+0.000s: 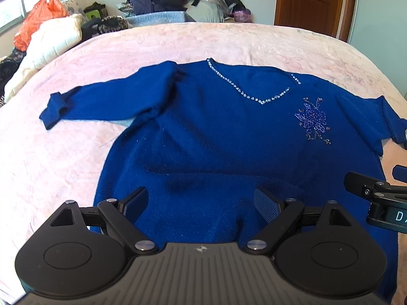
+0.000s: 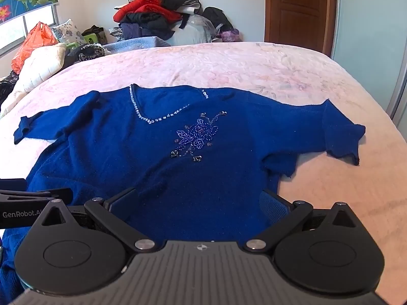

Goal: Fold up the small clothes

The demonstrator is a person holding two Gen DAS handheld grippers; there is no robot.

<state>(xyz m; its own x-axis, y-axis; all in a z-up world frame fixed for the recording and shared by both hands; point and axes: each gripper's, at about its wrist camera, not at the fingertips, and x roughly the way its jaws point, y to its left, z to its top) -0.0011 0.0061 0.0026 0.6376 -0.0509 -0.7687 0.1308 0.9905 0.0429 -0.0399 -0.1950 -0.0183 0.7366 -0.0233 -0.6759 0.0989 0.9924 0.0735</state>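
Lying flat on the bed [image 2: 279, 76], front up, the sweater [image 1: 203, 132] has both sleeves spread & no fold made yet, so whole job's left. Left gripper [image 1: 201, 203] & right gripper [image 2: 198, 203] hang over the hem, jaws wide, holding nothing.

pink bedspread [image 2: 254, 71] | clothes heap [image 2: 157, 17] | wooden door [image 2: 297, 7] | orange bag [image 1: 38, 17]
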